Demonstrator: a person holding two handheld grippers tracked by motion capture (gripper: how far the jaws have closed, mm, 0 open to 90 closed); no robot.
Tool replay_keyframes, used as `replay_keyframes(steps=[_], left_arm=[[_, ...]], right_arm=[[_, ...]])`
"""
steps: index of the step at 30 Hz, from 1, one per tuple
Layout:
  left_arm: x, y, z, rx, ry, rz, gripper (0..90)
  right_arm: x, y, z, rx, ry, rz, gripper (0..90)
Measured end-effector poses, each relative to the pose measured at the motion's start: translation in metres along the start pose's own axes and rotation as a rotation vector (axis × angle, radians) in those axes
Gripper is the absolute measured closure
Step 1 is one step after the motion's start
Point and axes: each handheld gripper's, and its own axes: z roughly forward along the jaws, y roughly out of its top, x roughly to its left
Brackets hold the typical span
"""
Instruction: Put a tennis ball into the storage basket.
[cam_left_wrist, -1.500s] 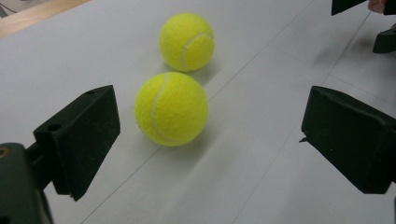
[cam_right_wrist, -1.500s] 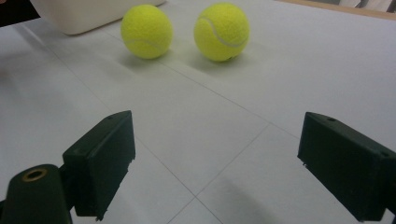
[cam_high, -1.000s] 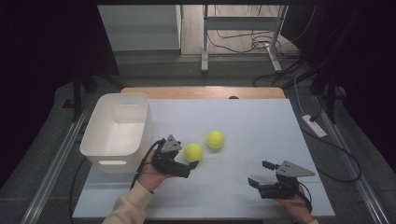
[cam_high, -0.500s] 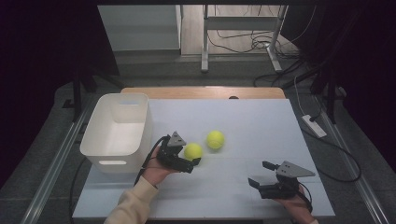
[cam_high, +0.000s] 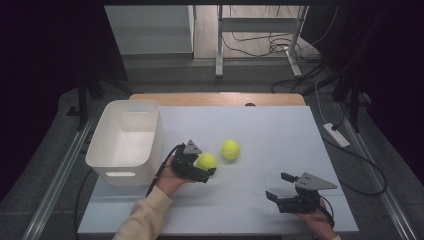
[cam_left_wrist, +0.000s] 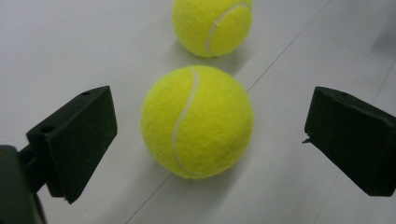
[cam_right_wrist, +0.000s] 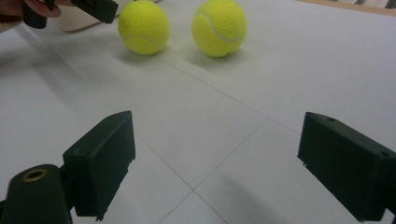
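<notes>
Left tool (cam_high: 204, 170) has advanced slightly toward the nearer fuzzy yellow-green tennis ball (cam_high: 207, 161) compared with half a second ago, when it sat a little farther back toward the tub; its jaws stand wide apart, one on each side of the ball, with clear gaps visible in the left gripper view (cam_left_wrist: 208, 140), so nothing is gripped. Right tool (cam_high: 278, 187) is unchanged in position near the right front of the pale grey table (cam_high: 280, 130), jaws likewise spread wide and holding nothing, well apart from both balls. White rectangular plastic tub (cam_high: 126, 140) stands at the left of the table, just beside the left hand (cam_high: 170, 177); the part of its interior that is visible holds nothing. Nearer ball rests on the table, round, felt-covered, with a curved white seam running down its face (cam_left_wrist: 197, 121). Second yellow-green tennis ball (cam_high: 230, 149) lies just beyond it to the right, near but not touching, position unchanged.
</notes>
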Motion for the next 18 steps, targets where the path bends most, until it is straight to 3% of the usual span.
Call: replay_keyframes(steps=[7,18], left_arm=[[0.006,-0.001,0.009,0.019,0.000,-0.009,3.6],[0.006,-0.001,0.021,0.059,-0.004,0.009,3.6]], right_arm=[[0.000,0.000,0.000,0.003,-0.003,-0.001,11.4],[0.000,0.000,0.001,0.007,-0.004,-0.002,11.3]])
